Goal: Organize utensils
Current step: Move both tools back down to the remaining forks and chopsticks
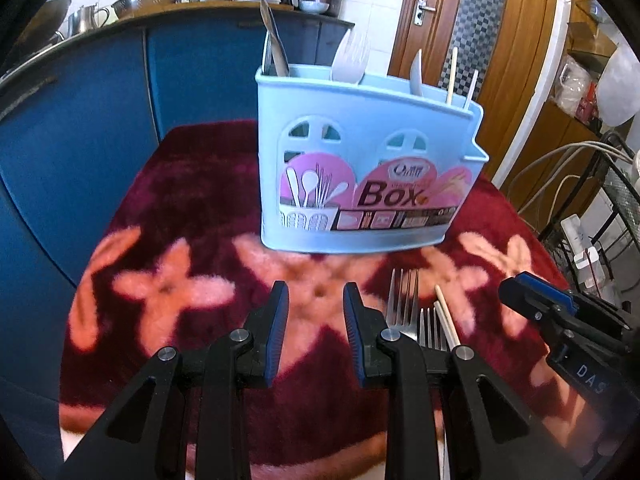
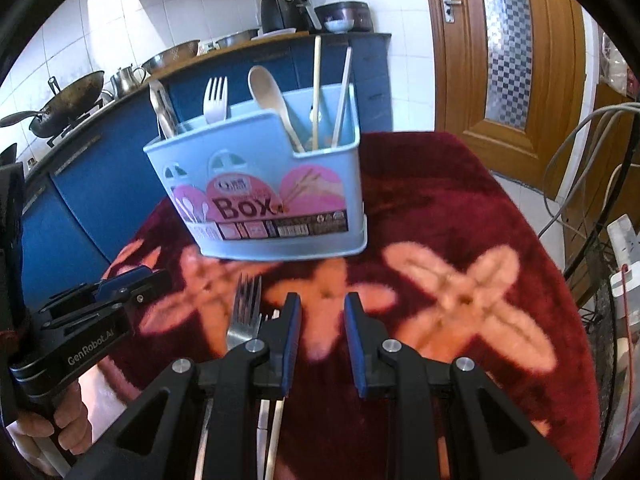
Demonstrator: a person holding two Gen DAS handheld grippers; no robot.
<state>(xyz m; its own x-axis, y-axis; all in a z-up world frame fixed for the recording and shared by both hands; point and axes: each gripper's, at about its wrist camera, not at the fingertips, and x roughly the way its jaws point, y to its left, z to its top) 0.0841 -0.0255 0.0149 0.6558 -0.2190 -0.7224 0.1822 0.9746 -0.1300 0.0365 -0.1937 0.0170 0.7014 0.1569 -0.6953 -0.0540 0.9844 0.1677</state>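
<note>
A light blue utensil box (image 1: 360, 160) (image 2: 260, 184) stands on the red flowered cloth (image 1: 192, 208). In it are a white plastic fork (image 2: 216, 100), a wooden spoon (image 2: 272, 96), a metal utensil (image 2: 162, 108) and chopsticks (image 2: 316, 92). Two metal forks (image 1: 404, 300) (image 2: 246, 304) and a chopstick (image 1: 446, 316) lie on the cloth in front of the box. My left gripper (image 1: 316, 300) hovers just left of the forks, open and empty. My right gripper (image 2: 322, 308) hovers just right of them, open and empty too. Each gripper shows at the edge of the other's view.
Blue cabinets (image 2: 80, 200) stand behind the table, with a wok (image 2: 68, 100), metal bowls and an air fryer (image 2: 286, 10) on the counter. A wooden door (image 2: 500, 60) is at the back right. Cables and a wire rack (image 2: 600, 280) crowd the right edge.
</note>
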